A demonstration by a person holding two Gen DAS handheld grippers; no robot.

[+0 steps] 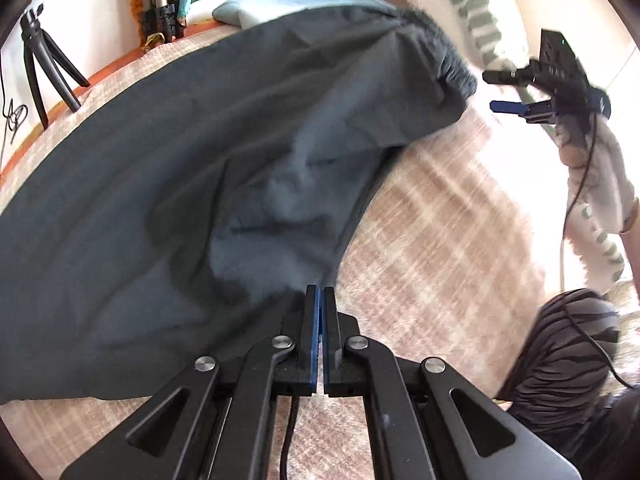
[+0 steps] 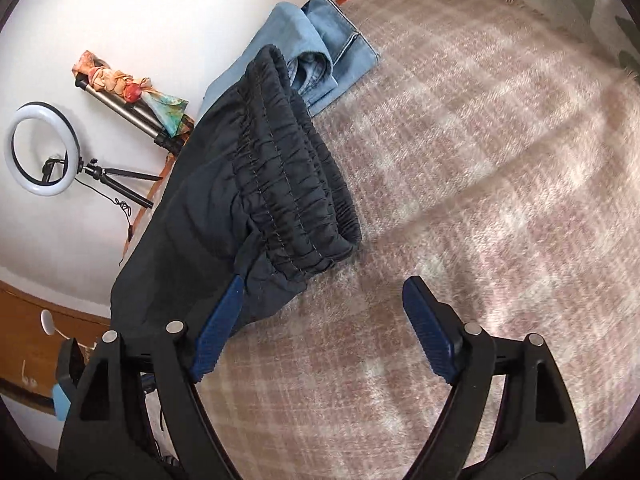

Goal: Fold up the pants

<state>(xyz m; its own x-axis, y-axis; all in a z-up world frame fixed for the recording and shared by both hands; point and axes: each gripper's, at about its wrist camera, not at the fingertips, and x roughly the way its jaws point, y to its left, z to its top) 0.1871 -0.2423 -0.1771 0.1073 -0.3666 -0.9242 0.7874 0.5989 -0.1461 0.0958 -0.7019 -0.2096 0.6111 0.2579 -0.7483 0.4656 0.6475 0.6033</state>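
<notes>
Dark pants (image 1: 168, 184) are pinned by the closed left hand-held gripper (image 1: 320, 296) for folding; the right hand-held gripper (image 2: 324, 300) stands wide, empty, beside the waistband (image 2: 288, 168).

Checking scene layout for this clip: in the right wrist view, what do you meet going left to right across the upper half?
Ring light → scarf-wrapped tripod → dark pants waistband → light blue jeans → plaid blanket.
</notes>
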